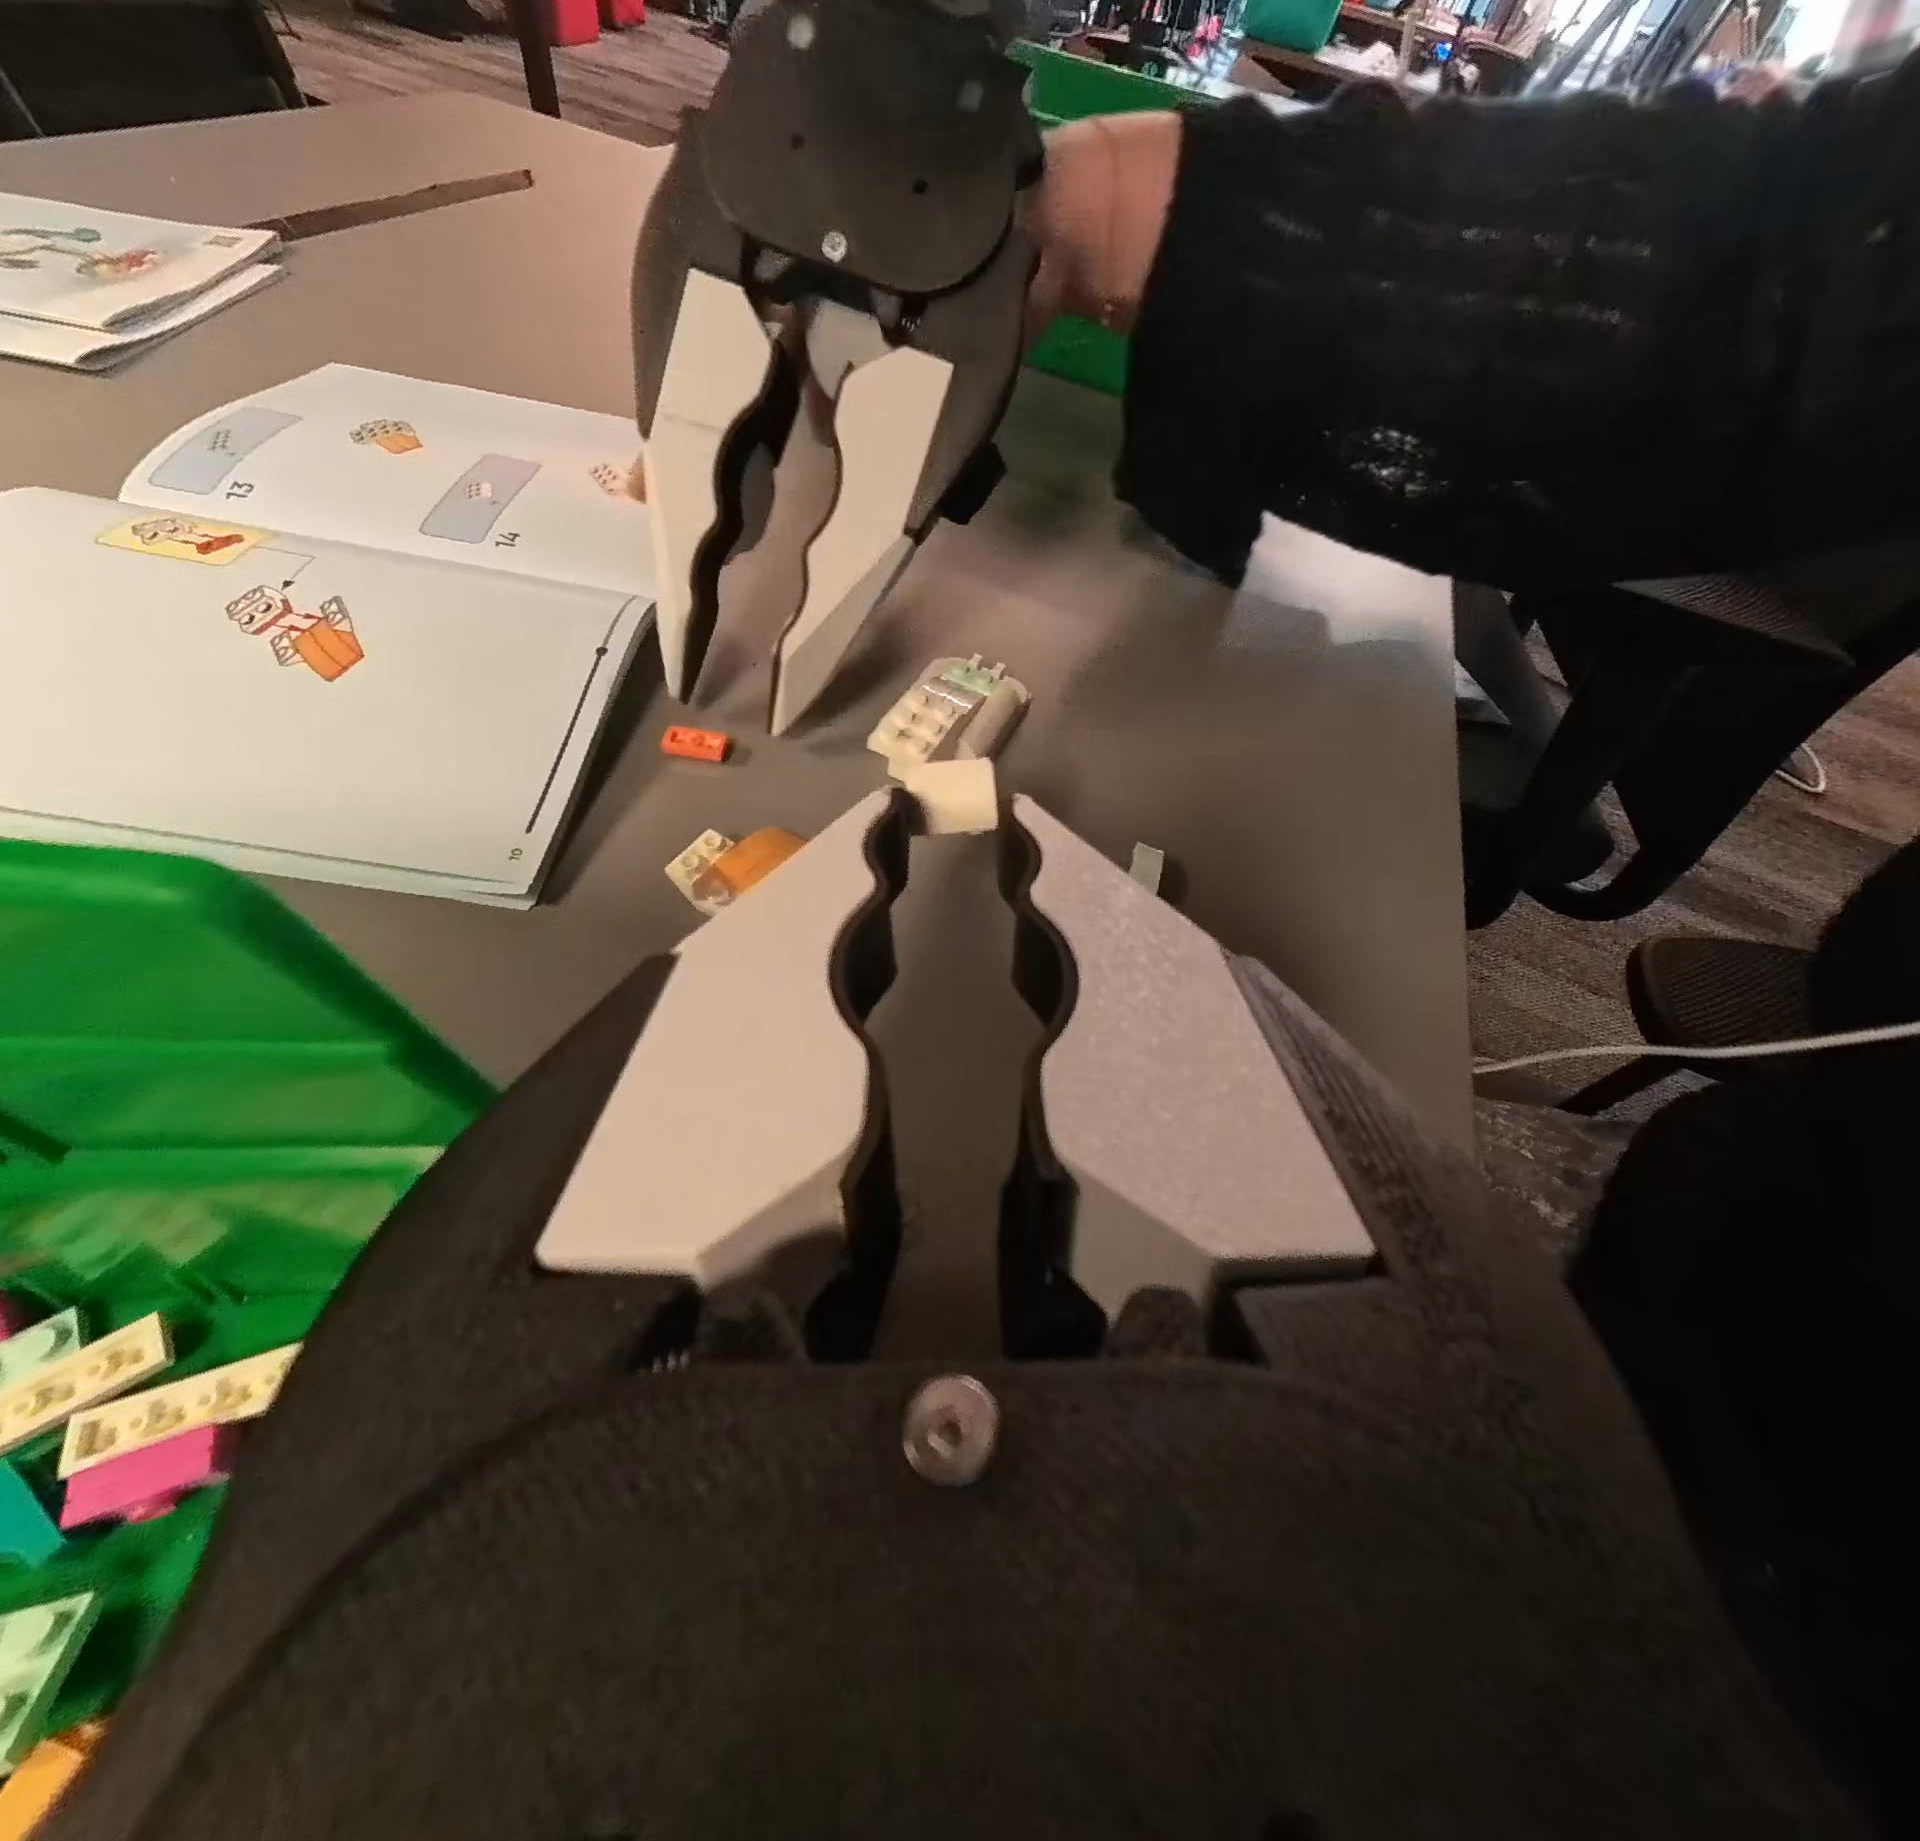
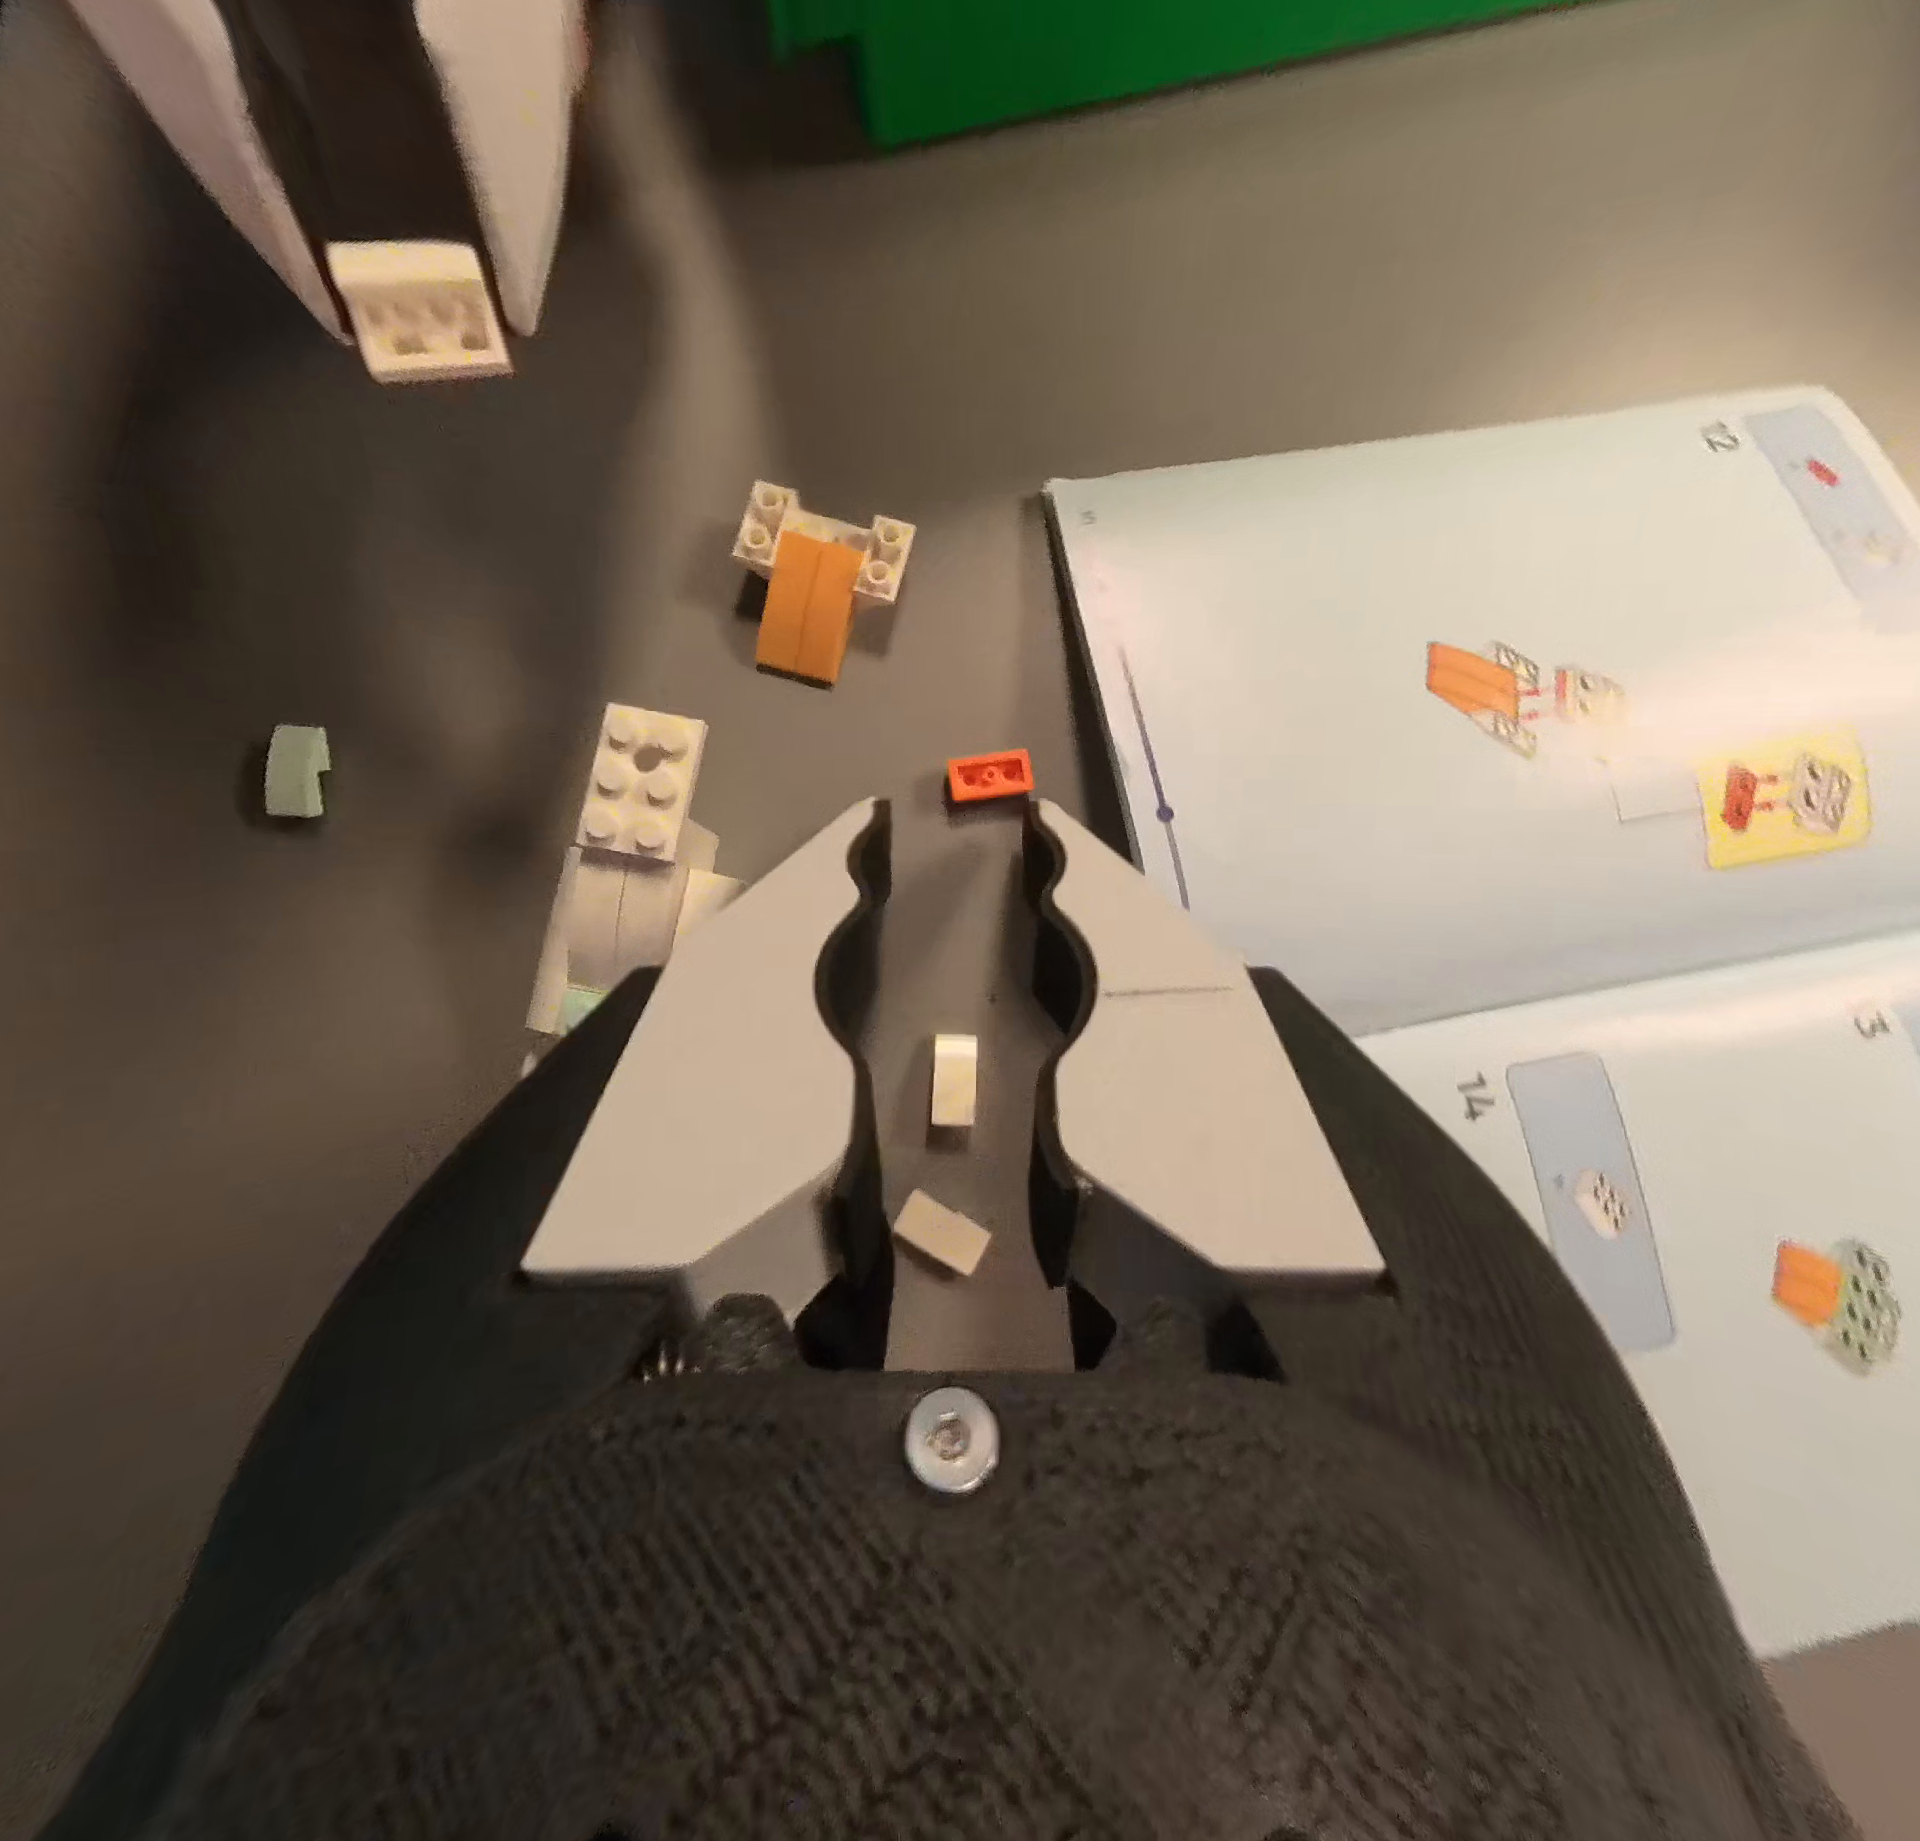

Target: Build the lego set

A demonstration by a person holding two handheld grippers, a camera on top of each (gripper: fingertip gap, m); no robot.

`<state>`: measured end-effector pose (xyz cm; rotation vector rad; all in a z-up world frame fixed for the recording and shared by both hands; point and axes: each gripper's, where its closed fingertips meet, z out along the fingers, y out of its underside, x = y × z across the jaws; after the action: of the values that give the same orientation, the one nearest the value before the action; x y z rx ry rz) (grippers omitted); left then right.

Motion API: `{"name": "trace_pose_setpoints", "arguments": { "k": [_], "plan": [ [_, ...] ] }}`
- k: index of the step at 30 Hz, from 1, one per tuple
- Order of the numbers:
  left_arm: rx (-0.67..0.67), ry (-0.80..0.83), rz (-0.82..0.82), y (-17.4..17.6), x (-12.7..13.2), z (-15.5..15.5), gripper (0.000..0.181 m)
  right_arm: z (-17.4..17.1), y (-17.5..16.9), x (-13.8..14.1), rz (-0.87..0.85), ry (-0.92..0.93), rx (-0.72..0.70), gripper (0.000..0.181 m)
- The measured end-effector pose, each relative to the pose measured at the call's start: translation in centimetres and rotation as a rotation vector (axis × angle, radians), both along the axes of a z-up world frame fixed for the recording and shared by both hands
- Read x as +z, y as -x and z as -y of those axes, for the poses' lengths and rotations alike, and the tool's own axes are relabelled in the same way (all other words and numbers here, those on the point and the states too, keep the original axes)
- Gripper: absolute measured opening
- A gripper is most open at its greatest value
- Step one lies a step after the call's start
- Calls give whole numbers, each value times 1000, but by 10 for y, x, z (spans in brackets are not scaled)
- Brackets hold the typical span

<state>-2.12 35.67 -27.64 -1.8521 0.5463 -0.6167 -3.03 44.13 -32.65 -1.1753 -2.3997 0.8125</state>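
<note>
Pinching a white hollow-bottomed brick (image 2: 426, 311) at its tips, the left tool (image 1: 953, 809) hangs above the matte grey bench (image 2: 1039, 337) — the right tool (image 2: 956, 804) hovers spread beside one flat red-orange plate (image 2: 990, 776) near the booklet (image 2: 1455, 700).

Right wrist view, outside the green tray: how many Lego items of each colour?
White: 3, the white brick in the left gripper, two small white pieces on the table
Red-orange: 1, the small plate
Pale green: 1, the curved piece
Mixed builds: 2, the orange-and-white build, the mostly white build
Total: 7
</note>
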Motion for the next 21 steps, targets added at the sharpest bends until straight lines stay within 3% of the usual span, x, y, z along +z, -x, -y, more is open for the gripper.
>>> {"name": "trace_pose_setpoints", "arguments": {
  "k": [1,12,18,21],
  "plan": [
    [-5,0,2,0,0,0,16,1,1,-1,6,10,22,25],
    [-35,-5,14,-3,2,3,16,10,10,-2,40,119,94,14],
    [1,-106,43,2,16,3,16,65,2,69,-57,325,203,14],
    [-2,-189,1,-1,22,5,16,87,-5,83,-28,289,255,15]
  ]
}}
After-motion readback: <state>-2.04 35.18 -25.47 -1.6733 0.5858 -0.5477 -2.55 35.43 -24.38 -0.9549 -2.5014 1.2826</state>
